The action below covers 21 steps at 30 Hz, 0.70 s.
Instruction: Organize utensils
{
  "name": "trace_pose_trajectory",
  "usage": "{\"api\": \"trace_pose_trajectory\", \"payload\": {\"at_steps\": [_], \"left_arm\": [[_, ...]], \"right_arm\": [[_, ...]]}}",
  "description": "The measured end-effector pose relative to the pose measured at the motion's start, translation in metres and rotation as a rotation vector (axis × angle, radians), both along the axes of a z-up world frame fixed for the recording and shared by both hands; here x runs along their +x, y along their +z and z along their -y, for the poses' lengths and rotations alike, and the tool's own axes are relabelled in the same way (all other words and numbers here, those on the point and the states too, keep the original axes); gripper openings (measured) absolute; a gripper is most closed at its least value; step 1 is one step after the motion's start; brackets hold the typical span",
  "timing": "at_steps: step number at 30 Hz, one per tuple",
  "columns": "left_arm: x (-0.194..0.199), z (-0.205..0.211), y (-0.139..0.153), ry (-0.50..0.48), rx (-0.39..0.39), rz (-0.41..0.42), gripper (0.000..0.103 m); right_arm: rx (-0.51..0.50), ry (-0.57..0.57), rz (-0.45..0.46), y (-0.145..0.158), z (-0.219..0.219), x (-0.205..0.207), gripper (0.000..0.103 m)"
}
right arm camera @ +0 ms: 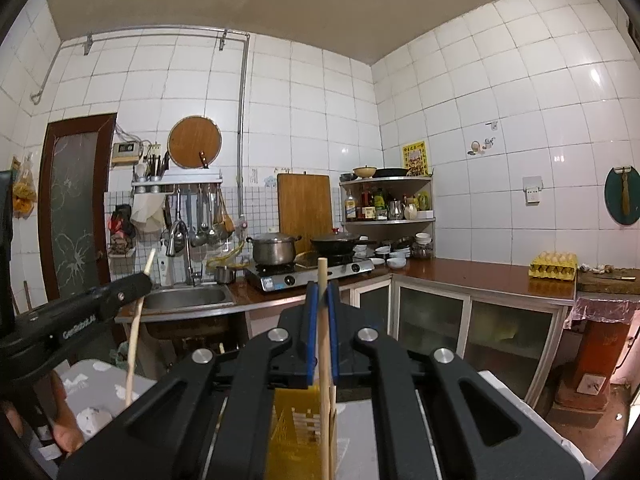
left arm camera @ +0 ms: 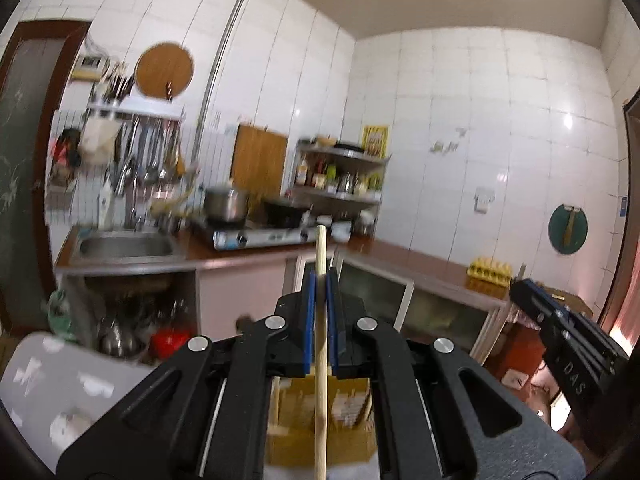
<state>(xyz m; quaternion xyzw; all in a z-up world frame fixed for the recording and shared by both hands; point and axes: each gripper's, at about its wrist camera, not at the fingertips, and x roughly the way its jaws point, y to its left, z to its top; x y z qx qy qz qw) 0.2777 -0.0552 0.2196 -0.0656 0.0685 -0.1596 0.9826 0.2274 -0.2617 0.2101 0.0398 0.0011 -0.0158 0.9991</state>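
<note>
I have one wooden chopstick in each hand-held gripper, and I judge both light, stiff and smooth enough to pivot or slide if the clamp loosens. The grip point should sit partway along the shaft, not at the thin tip, so the stick does not lever round.

Left side: the left hand-held gripper (left arm camera: 320, 280) is closed hard on the left chopstick (left arm camera: 320, 360). The stick stands near upright between the blue pads (left arm camera: 308, 320), its top end above them, its lower length dropping past the mechanism toward a yellow slotted holder (left arm camera: 348, 400) below.

Right side: the right hand-held gripper (right arm camera: 322, 294) is likewise clamped shut on the right chopstick (right arm camera: 324, 360), also upright, top end above the pads. Its lower end descends just beside the holder; contact I cannot confirm. The two sticks are well apart.
</note>
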Motion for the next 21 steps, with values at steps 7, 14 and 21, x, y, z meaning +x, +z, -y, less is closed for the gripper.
{"api": "trace_pose_trajectory", "payload": {"at_steps": [7,14,21], "left_arm": [[0.051,0.031,0.002,0.014,0.011,0.070,0.004],[0.102,0.056,-0.031,0.033,0.042,0.067,0.004],[0.134,0.064,-0.072,0.049,0.067,0.023,0.004]], "right_arm": [[0.034,0.015,0.008,0.007,0.006,0.038,0.005],[0.068,0.028,-0.023,-0.011,0.014,0.077,0.005],[0.059,0.038,-0.064,-0.037,0.013,0.101,0.005]]}}
